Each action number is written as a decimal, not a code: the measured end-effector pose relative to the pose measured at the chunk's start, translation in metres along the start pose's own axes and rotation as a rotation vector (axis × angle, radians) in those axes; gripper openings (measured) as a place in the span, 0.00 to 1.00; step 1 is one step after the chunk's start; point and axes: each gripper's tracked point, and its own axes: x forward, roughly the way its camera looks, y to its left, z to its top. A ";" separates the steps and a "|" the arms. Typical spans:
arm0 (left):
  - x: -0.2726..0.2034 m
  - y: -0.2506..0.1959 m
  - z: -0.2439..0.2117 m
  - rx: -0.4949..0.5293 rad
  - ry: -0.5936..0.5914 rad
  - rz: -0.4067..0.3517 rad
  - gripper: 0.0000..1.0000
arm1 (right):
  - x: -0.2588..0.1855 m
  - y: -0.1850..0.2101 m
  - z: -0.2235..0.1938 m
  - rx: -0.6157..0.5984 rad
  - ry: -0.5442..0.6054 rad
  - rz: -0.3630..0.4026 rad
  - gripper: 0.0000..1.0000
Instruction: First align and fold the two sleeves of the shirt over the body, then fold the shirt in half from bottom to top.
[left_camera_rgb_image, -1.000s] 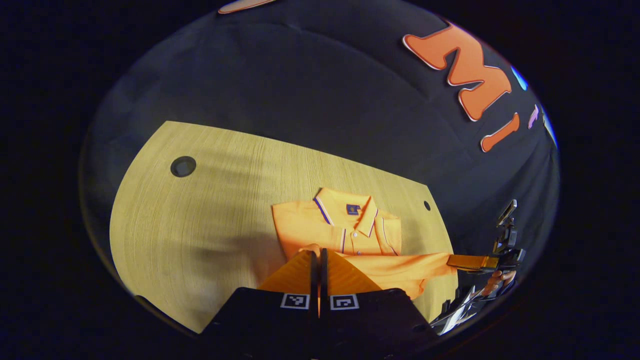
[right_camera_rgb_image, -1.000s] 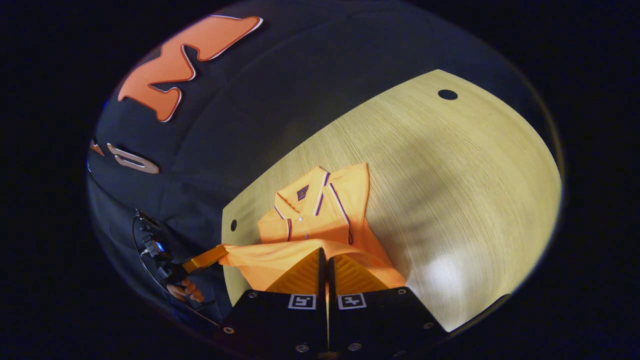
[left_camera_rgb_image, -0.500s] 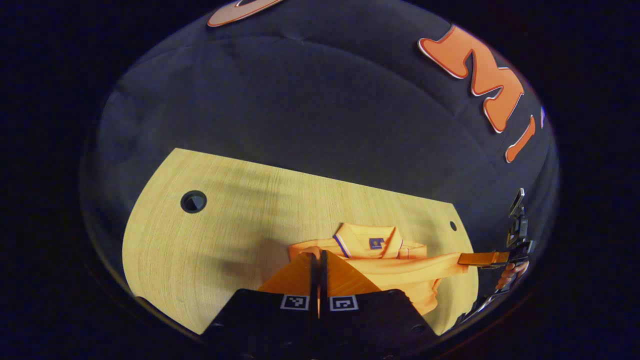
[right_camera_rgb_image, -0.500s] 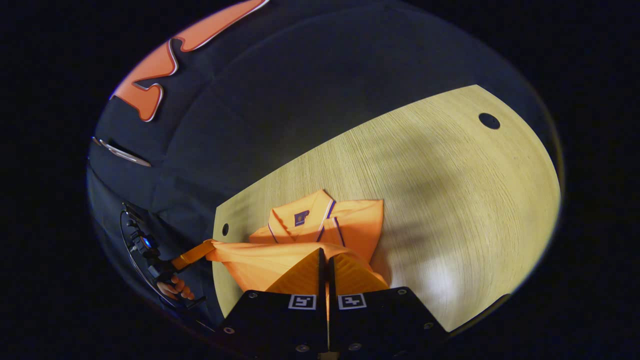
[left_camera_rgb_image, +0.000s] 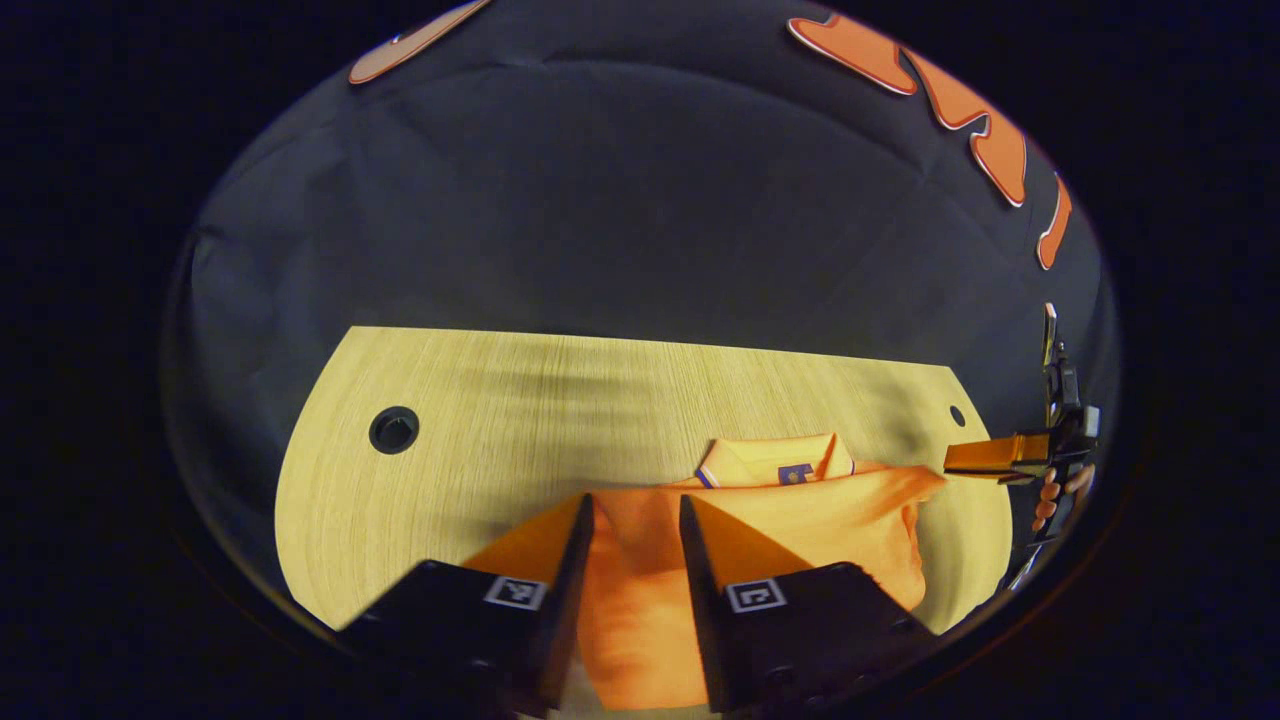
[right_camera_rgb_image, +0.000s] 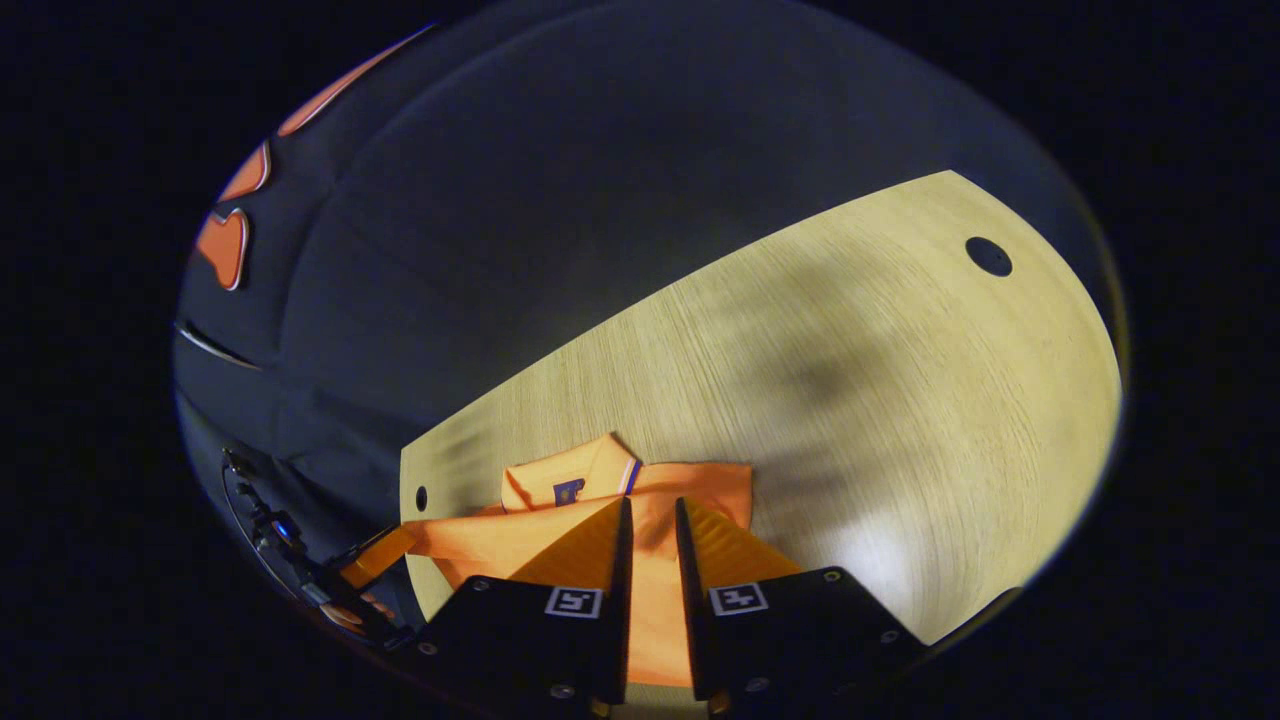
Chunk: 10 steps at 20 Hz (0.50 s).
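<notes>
In the left gripper view, the left tool (left_camera_rgb_image: 632, 510) stands spread, orange shirt (left_camera_rgb_image: 800, 520) cloth lying in the gap between its fingers, neither pressing it. In the right gripper view, the right tool (right_camera_rgb_image: 650, 512) is likewise parted over the folded hem. The shirt lies at the table's (left_camera_rgb_image: 560, 400) near edge, collar (left_camera_rgb_image: 775, 462) toward 12 o'clock. Beyond the collar, bare wood runs to the far edge; a round hole (left_camera_rgb_image: 394, 430) sits at 10 o'clock.
</notes>
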 end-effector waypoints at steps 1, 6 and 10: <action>-0.002 -0.002 0.005 0.003 -0.019 0.002 0.60 | -0.006 -0.001 0.004 -0.004 -0.019 -0.007 0.33; -0.046 -0.010 0.029 0.010 -0.119 -0.027 0.95 | -0.060 0.020 0.027 -0.119 -0.191 -0.005 0.80; -0.087 -0.021 0.044 0.002 -0.193 -0.060 0.95 | -0.111 0.039 0.027 -0.218 -0.307 -0.027 0.96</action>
